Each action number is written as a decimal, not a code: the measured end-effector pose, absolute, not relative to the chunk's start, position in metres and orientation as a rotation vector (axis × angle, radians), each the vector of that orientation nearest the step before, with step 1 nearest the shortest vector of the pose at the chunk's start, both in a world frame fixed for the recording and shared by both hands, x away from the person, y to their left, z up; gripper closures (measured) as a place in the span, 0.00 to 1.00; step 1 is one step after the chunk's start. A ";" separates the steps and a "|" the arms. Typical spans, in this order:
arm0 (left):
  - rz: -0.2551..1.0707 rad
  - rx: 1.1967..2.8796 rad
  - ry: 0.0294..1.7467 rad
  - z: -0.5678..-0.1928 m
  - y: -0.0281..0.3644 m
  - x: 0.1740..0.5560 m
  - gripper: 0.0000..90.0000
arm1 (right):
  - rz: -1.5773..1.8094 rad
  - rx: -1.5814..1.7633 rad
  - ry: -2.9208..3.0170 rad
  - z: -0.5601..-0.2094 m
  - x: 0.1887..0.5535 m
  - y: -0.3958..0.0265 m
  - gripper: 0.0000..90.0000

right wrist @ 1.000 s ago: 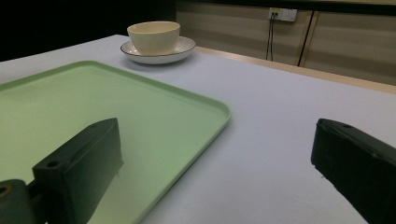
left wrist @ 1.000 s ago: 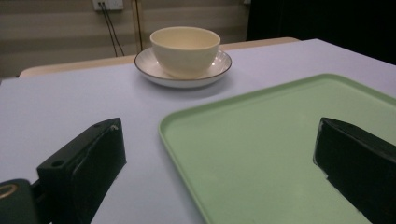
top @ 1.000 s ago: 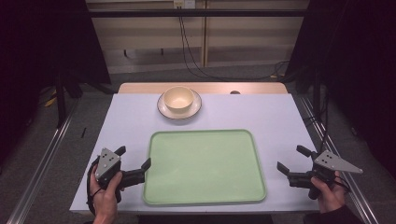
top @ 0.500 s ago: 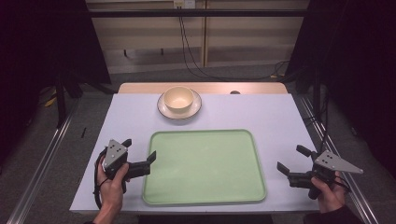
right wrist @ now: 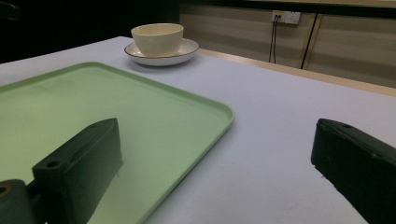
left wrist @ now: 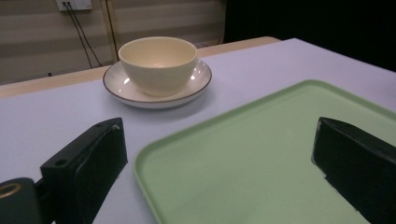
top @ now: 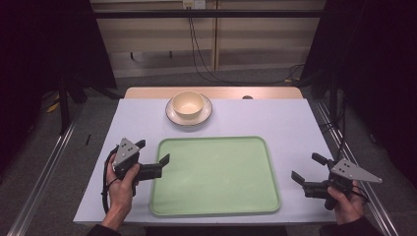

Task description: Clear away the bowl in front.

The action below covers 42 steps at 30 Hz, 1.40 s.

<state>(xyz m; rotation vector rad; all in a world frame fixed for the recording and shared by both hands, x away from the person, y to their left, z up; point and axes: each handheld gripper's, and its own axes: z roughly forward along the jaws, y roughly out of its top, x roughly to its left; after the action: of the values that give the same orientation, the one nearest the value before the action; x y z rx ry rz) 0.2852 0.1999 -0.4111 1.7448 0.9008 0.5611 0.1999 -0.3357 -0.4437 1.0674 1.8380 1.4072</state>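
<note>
A cream bowl [top: 188,104] sits on a white saucer [top: 171,116] at the far middle of the table. An empty light green tray [top: 216,172] lies in front of it. My left gripper [top: 154,151] stands open at the tray's left edge, one jaw over the rim, with nothing between its jaws. In the left gripper view the left gripper [left wrist: 218,125] frames the tray's corner [left wrist: 154,161], with the bowl [left wrist: 158,63] beyond. My right gripper [top: 305,166] is open and empty just right of the tray; in its own view the right gripper [right wrist: 217,123] spans the tray's edge [right wrist: 219,112] and bare table.
The table has a pale lilac top [top: 275,118] with a wooden strip [top: 265,92] along its far edge. Metal rails [top: 44,172] run along both sides on the floor. Cables [top: 196,44] hang behind the table.
My left gripper has moved forward and to the right, up to the tray's left edge. The right gripper, the bowl and the tray have stayed in place.
</note>
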 end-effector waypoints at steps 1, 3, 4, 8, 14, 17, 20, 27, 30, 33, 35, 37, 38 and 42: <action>0.560 1.744 0.901 -0.410 0.199 0.287 0.03 | 1.409 1.068 1.836 -0.444 0.200 -0.336 0.02; 0.540 1.753 0.886 -0.407 0.195 0.292 0.06 | 1.410 1.069 1.839 -0.444 0.200 -0.336 0.02; 0.540 1.781 0.869 -0.405 0.193 0.293 0.06 | 1.410 1.069 1.839 -0.444 0.200 -0.336 0.02; 0.538 1.805 0.833 -0.402 0.183 0.299 0.05 | 1.414 1.064 1.839 -0.444 0.200 -0.336 0.02; 0.530 1.807 0.815 -0.398 0.171 0.313 0.04 | 1.414 1.067 1.834 -0.443 0.199 -0.336 0.02; 0.530 1.797 0.818 -0.399 0.169 0.324 0.05 | 1.415 1.061 1.836 -0.443 0.199 -0.336 0.02; 0.558 1.808 0.827 -0.399 0.170 0.329 0.05 | 1.416 1.064 1.836 -0.443 0.199 -0.336 0.02; 0.517 1.789 0.844 -0.391 0.168 0.343 0.05 | 1.419 1.061 1.838 -0.443 0.199 -0.336 0.02; 0.526 1.776 0.845 -0.389 0.166 0.346 0.05 | 1.423 1.059 1.839 -0.443 0.199 -0.336 0.02; 0.543 1.797 0.840 -0.389 0.164 0.358 0.05 | 1.423 1.058 1.841 -0.443 0.199 -0.336 0.02; 0.565 1.802 0.841 -0.390 0.163 0.364 0.05 | 1.425 1.060 1.838 -0.443 0.199 -0.336 0.02; 0.559 1.807 0.836 -0.391 0.163 0.369 0.05 | 1.423 1.059 1.840 -0.443 0.199 -0.336 0.02; 0.565 1.806 0.849 -0.392 0.163 0.372 0.05 | 1.423 1.059 1.841 -0.443 0.199 -0.336 0.02; 0.572 1.797 0.891 -0.398 0.163 0.387 0.07 | 1.419 1.059 1.839 -0.443 0.199 -0.336 0.02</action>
<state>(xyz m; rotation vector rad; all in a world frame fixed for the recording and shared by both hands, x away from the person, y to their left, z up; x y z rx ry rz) 0.3865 0.1626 -0.3981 1.7975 0.8910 0.5724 0.1987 -0.3360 -0.4433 1.0589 1.8390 1.4195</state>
